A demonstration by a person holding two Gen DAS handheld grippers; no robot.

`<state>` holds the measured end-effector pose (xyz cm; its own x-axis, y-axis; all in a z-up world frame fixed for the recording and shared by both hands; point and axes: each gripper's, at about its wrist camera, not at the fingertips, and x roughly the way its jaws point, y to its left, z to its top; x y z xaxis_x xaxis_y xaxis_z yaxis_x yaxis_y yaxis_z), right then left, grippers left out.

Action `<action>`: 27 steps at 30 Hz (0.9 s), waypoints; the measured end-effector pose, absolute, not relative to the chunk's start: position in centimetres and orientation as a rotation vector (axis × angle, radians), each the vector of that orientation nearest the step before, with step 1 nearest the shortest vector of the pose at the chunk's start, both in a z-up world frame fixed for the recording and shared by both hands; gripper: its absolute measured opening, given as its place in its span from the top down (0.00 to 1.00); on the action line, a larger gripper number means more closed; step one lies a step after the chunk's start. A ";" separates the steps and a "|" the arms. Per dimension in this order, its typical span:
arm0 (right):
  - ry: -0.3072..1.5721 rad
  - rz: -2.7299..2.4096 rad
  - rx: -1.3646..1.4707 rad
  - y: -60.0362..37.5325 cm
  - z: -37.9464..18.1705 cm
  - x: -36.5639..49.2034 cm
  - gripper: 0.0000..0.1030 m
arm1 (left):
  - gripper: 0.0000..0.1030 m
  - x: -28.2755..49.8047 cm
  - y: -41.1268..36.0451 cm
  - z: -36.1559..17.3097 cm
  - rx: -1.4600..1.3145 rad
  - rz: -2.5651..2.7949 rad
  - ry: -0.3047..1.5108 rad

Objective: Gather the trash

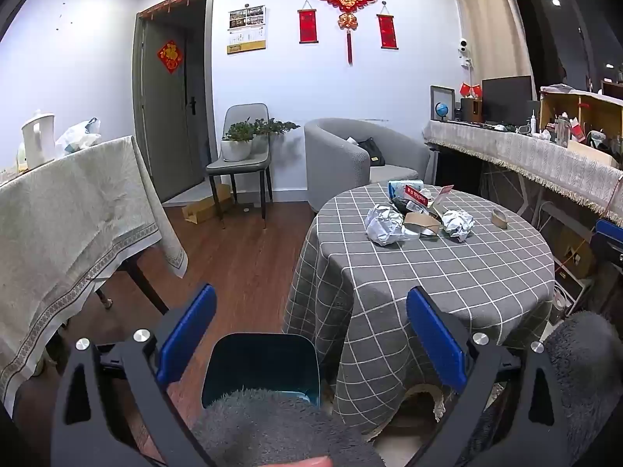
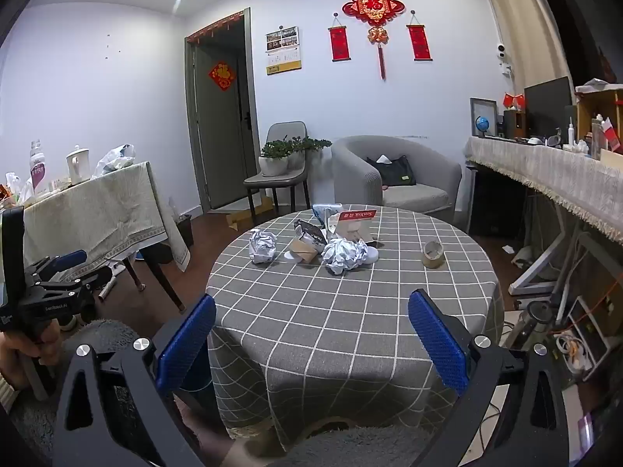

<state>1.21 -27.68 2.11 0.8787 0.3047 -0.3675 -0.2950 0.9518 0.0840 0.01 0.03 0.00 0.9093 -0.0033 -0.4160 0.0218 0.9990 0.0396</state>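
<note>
Both tongs, left and right, gape wide and empty (nothing held), and the crumpled paper ball on the surface looks light and squashy, best pinched across its middle.

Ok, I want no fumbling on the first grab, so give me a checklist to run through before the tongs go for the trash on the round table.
1. Left tongs open and empty: ok.
2. Right tongs open and empty: ok.
3. Bin in place: ok, it stands open on the floor beside the round table.
4. Trash within view: ok, two crumpled paper balls, a cardboard piece and wrappers lie clustered on the far half.
5. Tape roll apart from the pile: ok, though whether it counts as trash, cannot tell.
6. Bin has room: cannot tell, a fuzzy sleeve hides its inside.
</note>
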 end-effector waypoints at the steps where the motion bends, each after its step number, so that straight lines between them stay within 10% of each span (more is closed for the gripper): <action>1: 0.387 0.313 0.026 -27.7 2.1 1.2 0.03 | 0.03 0.0 0.0 0.0 0.042 -0.013 0.427; 27: 0.389 0.312 0.021 -27.6 2.1 1.2 0.03 | 0.03 0.1 0.1 -0.2 0.044 -0.013 0.428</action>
<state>1.25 -27.59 2.08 0.8784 0.3029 -0.3696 -0.2949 0.9522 0.0796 0.13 0.13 -0.15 0.9098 -0.0036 -0.4149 0.0220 0.9990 0.0396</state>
